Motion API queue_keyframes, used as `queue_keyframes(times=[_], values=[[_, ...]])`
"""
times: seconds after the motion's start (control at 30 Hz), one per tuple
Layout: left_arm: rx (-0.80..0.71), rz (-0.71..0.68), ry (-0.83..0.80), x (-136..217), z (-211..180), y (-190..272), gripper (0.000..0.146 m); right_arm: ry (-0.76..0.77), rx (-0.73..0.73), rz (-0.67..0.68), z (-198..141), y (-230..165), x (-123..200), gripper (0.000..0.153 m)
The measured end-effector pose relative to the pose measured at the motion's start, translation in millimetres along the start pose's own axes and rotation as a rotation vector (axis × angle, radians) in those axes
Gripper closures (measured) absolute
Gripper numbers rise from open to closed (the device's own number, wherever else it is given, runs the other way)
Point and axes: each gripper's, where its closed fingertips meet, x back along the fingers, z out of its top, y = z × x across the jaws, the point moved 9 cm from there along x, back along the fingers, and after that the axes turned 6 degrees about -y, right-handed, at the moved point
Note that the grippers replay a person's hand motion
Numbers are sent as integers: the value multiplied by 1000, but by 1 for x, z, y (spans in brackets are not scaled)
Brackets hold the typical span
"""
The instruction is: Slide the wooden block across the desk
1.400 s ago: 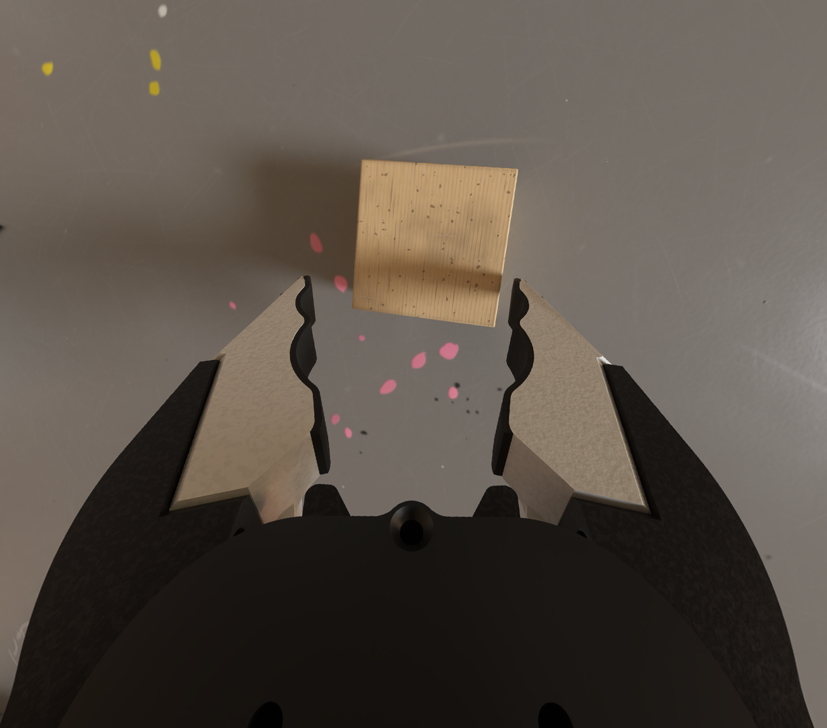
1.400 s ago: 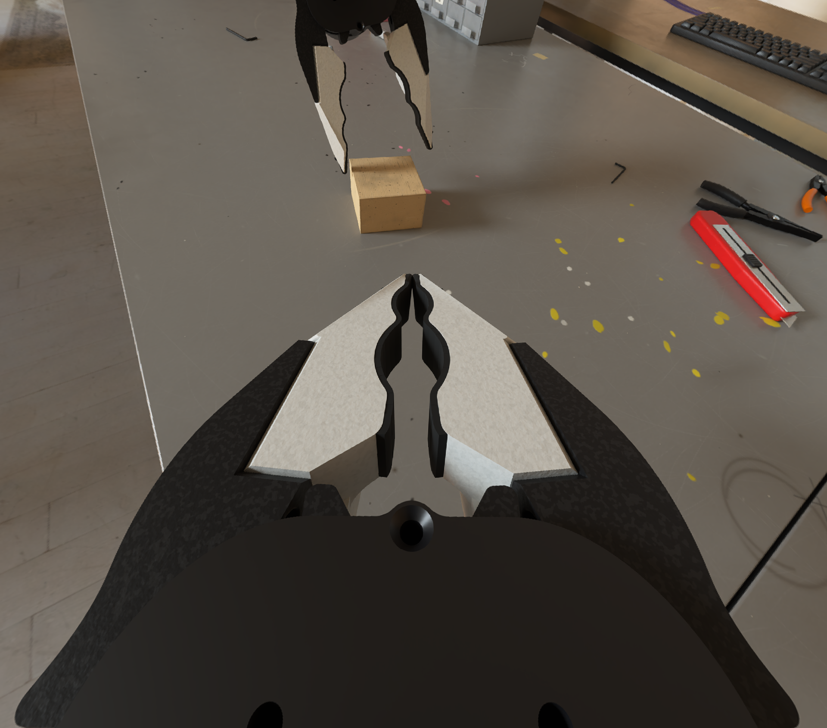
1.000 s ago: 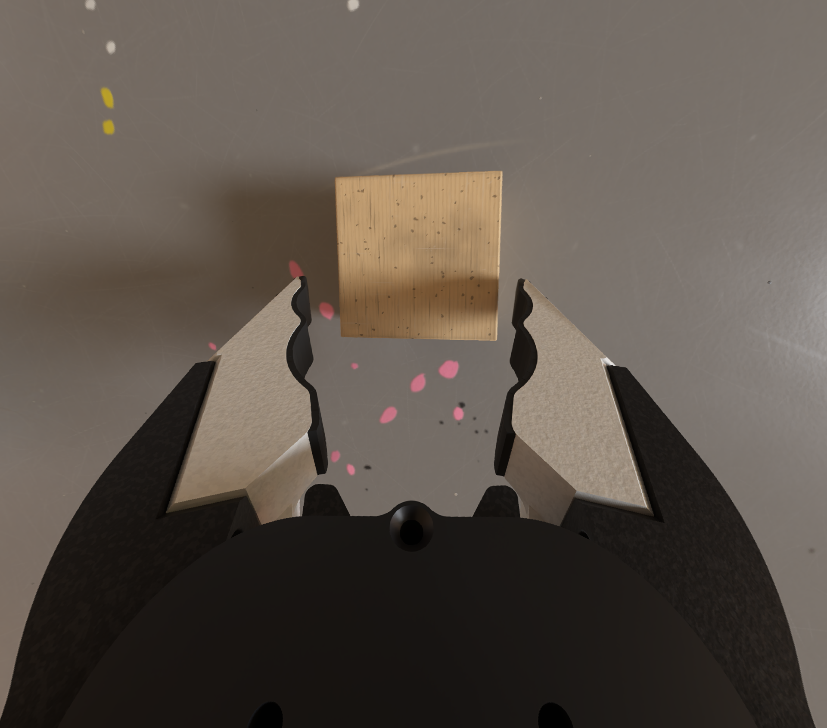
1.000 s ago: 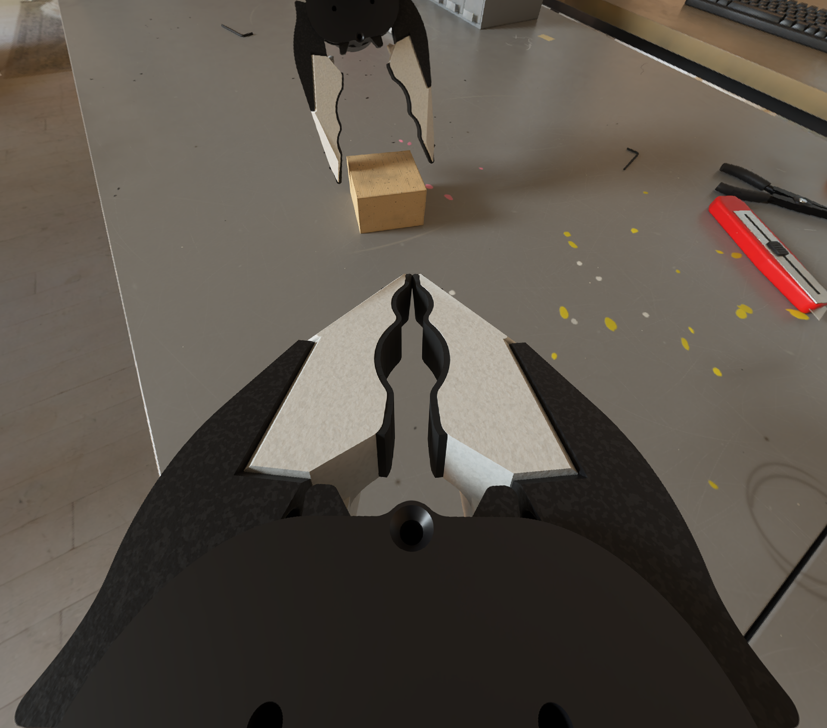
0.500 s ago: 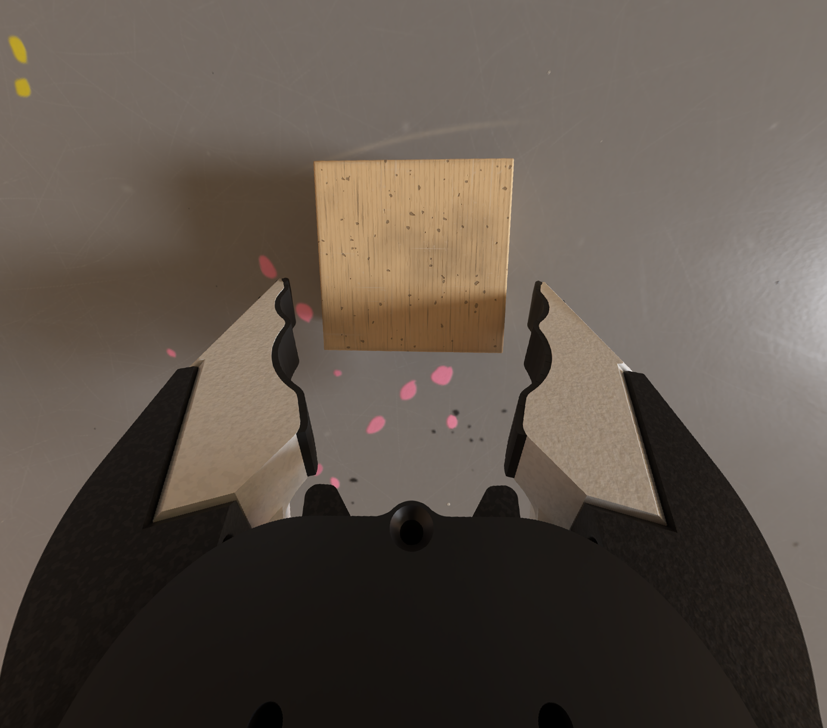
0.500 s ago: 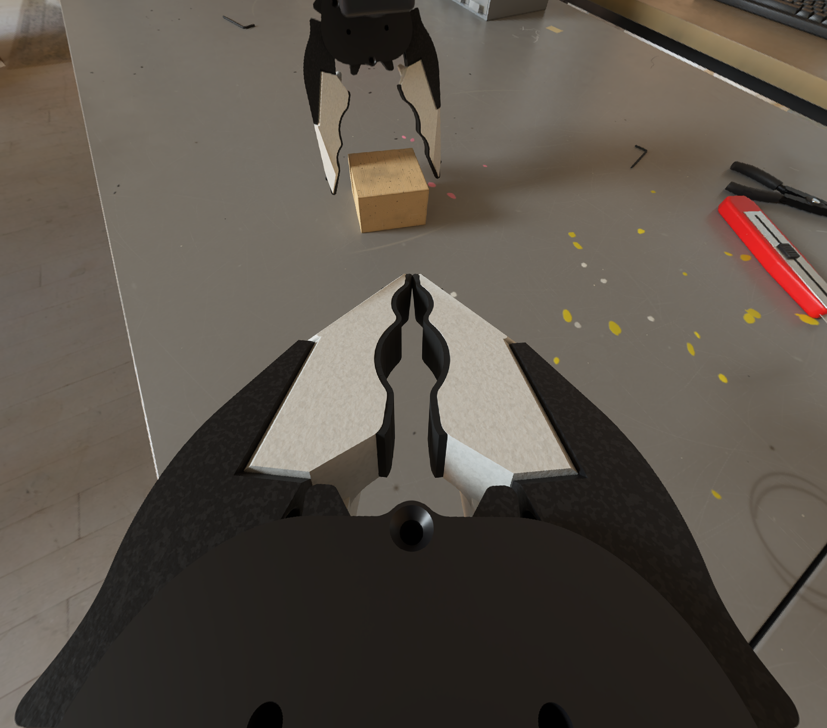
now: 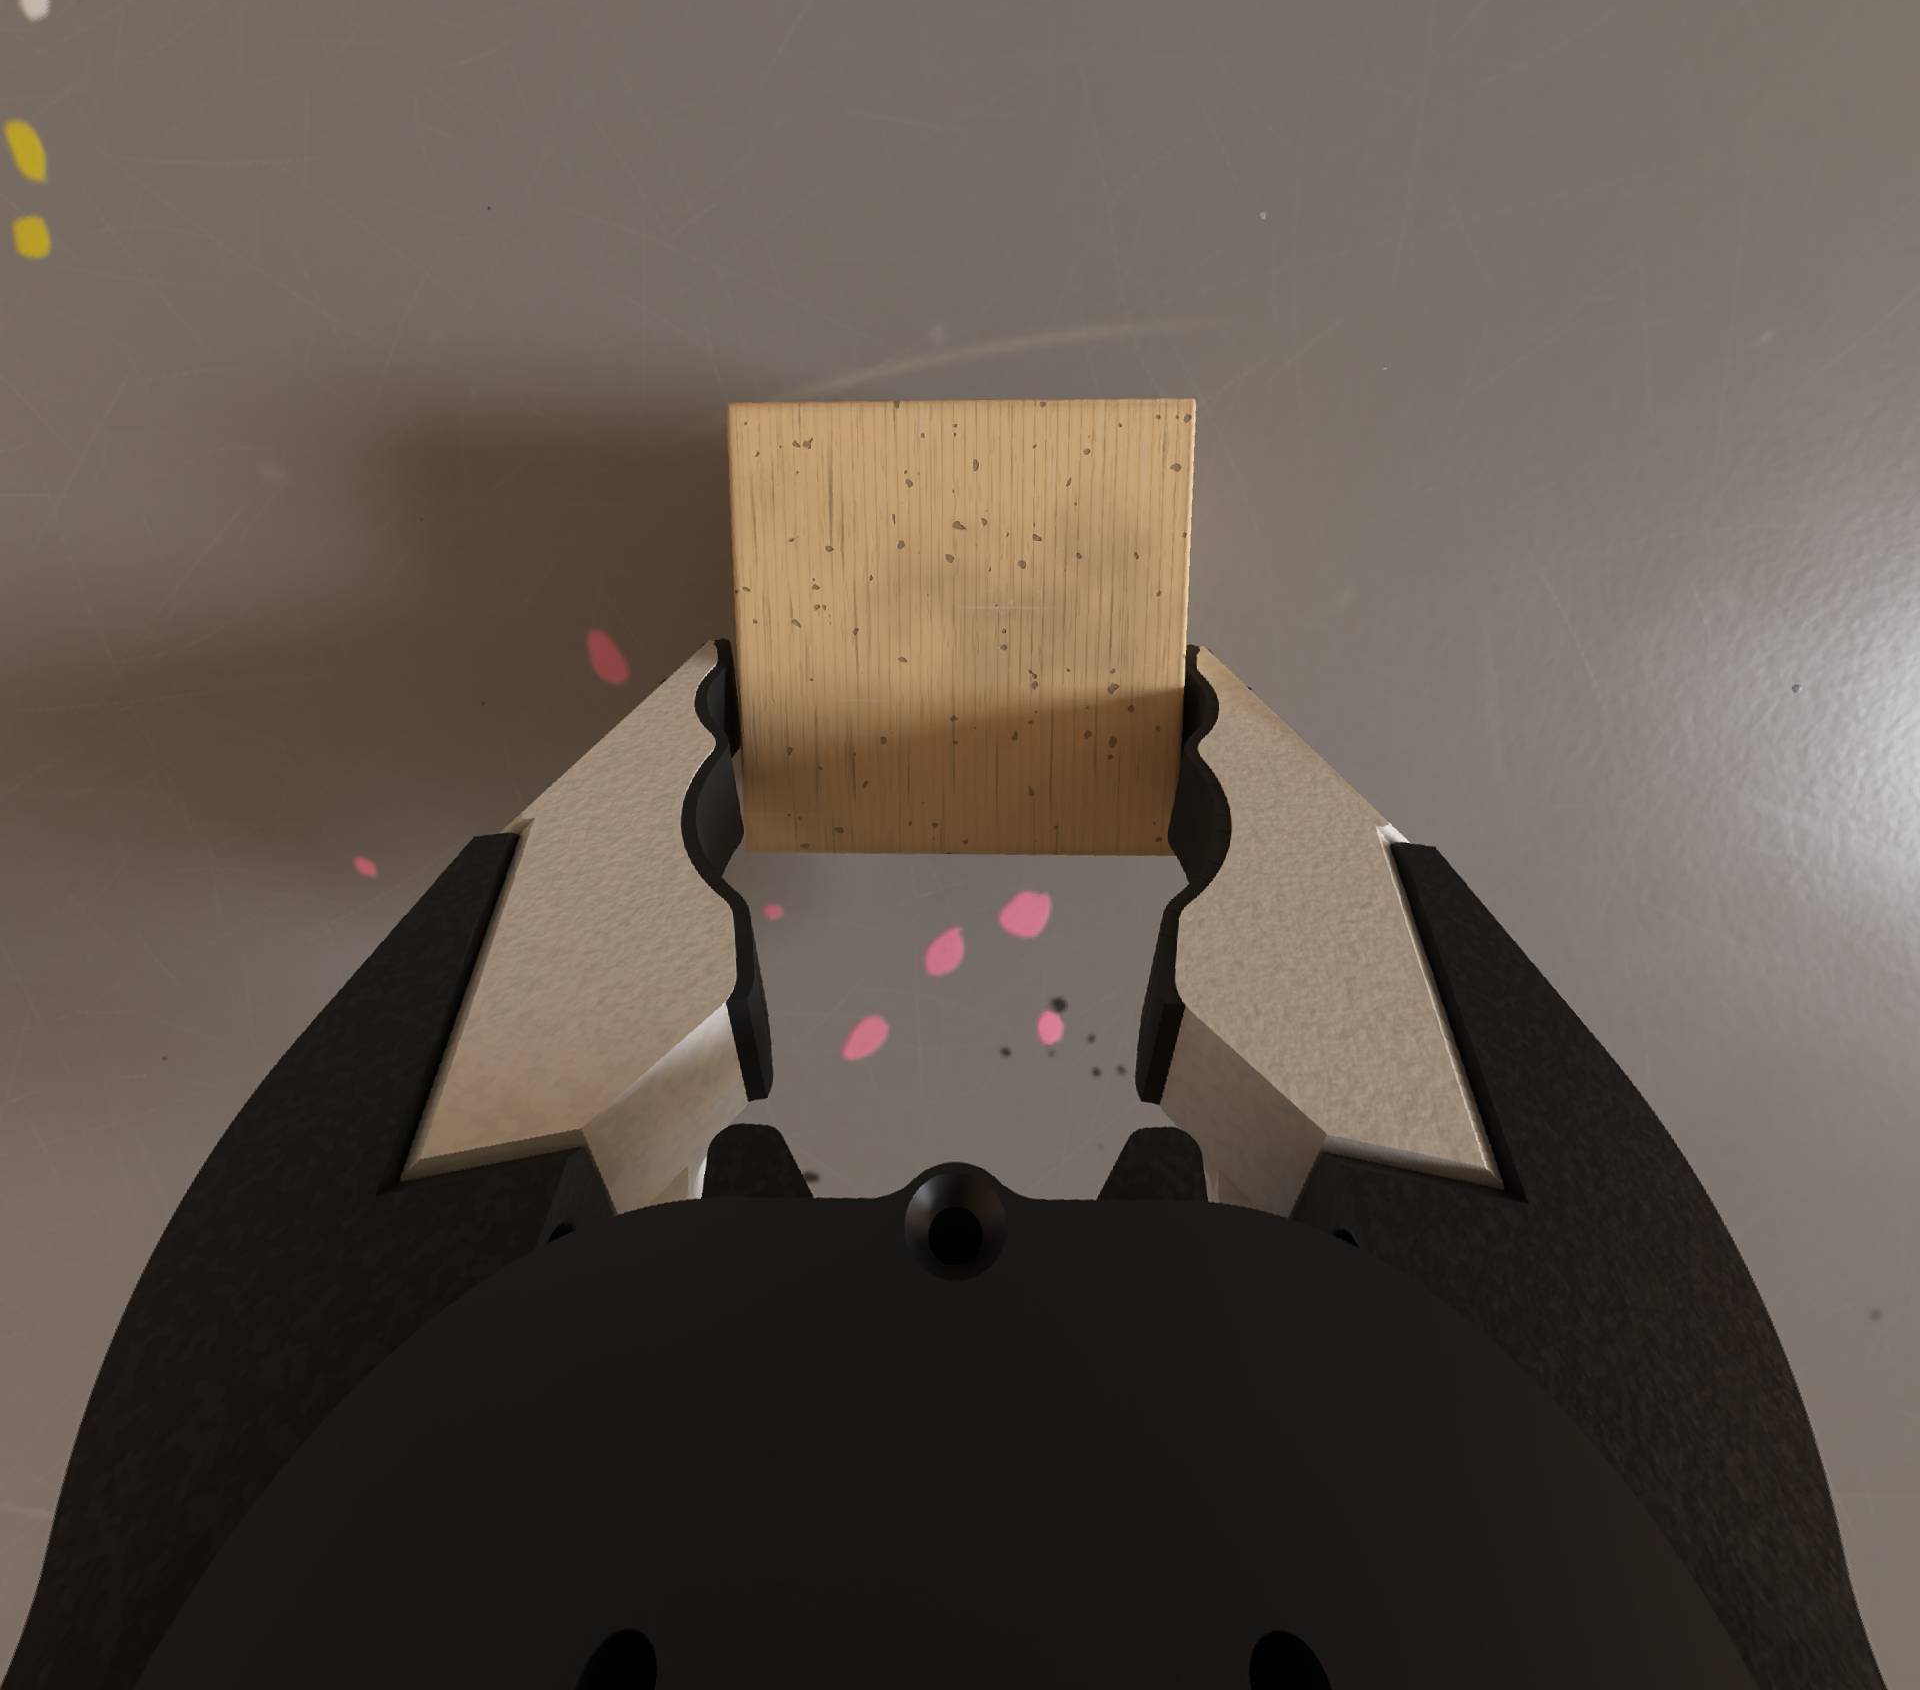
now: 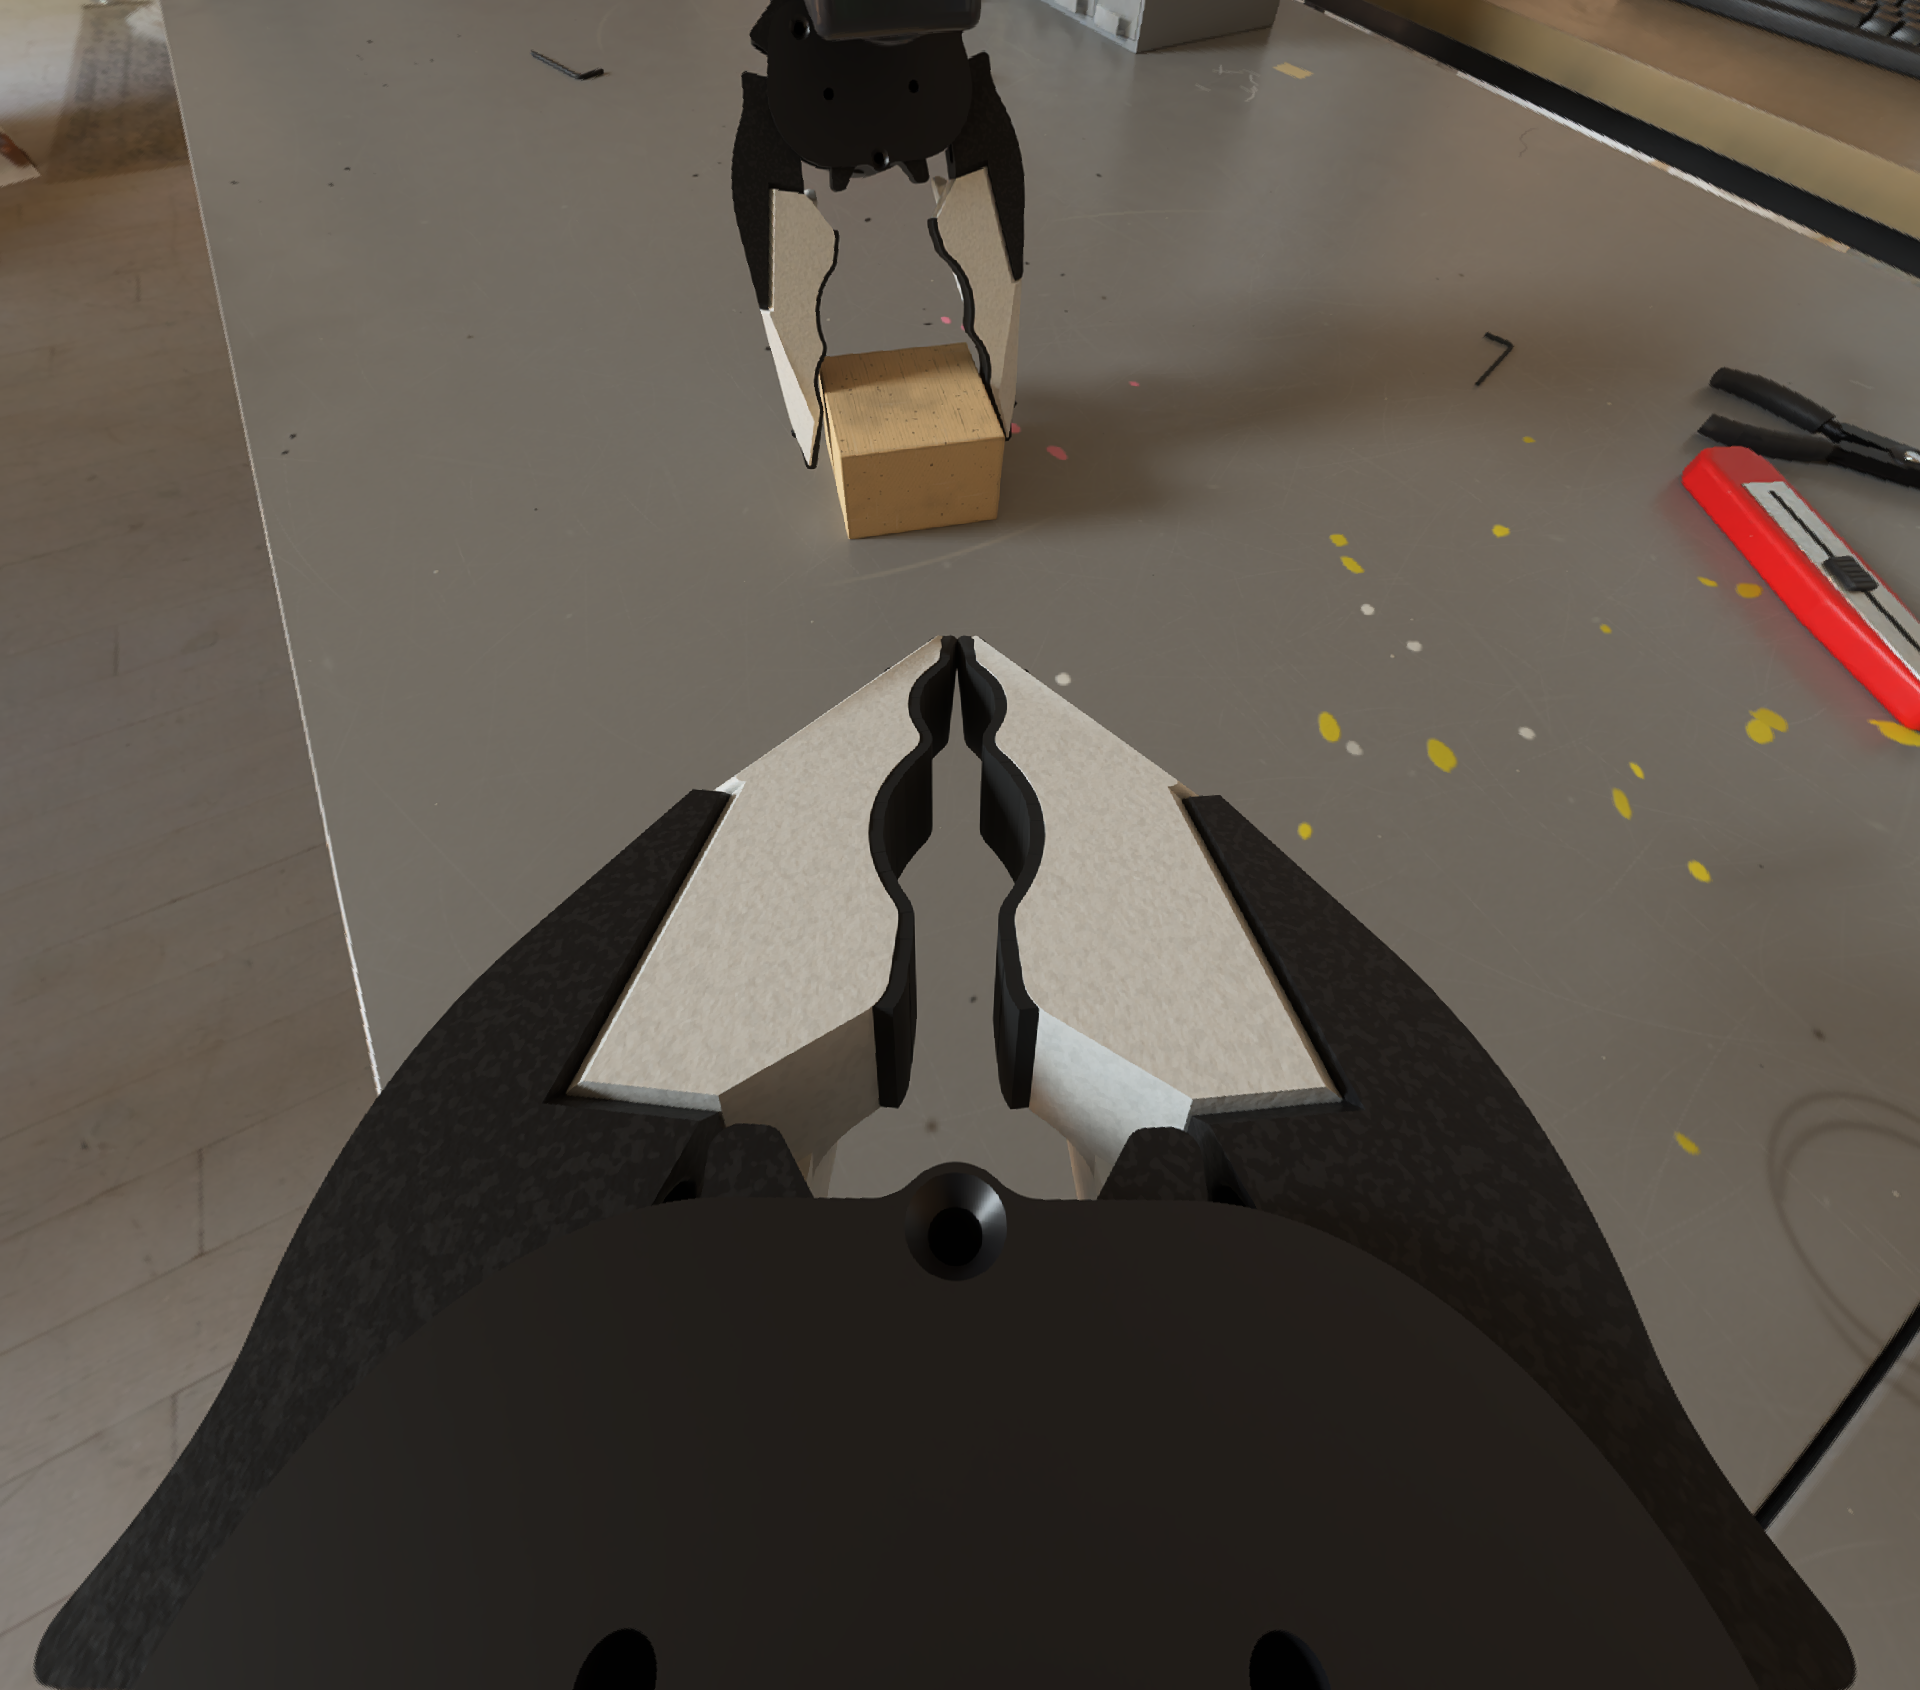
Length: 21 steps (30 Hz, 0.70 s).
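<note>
While right gripper (image 8: 956, 648) stays pressed together, left gripper (image 7: 961, 695) pinches wooden block (image 7: 961, 622).

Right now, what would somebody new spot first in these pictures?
Probably the wooden block in the middle of the grey desk, with the left tongs reaching down and hugging its two sides. Next, the bright red utility knife at the desk's right edge, beside splashes of yellow paint.

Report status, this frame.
Left hand-held gripper straddling square tan wooden block, pads at its sides. Right hand-held gripper shut, empty. Grey desk ahead unobstructed.
</note>
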Motion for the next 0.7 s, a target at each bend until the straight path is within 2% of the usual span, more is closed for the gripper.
queue_keyframes(times=[0.23, 0.47, 0.7], values=[[52, 23, 38, 4, 6, 0, 65, -12, -1, -9, 1, 2, -4, 153], [91, 66, -8, 2, 11, 7, 66, -53, 1, -15, 0, 8, -17, 153], [227, 127, -16, -2, 23, 19, 66, -60, 45, -6, 1, 2, -16, 153]])
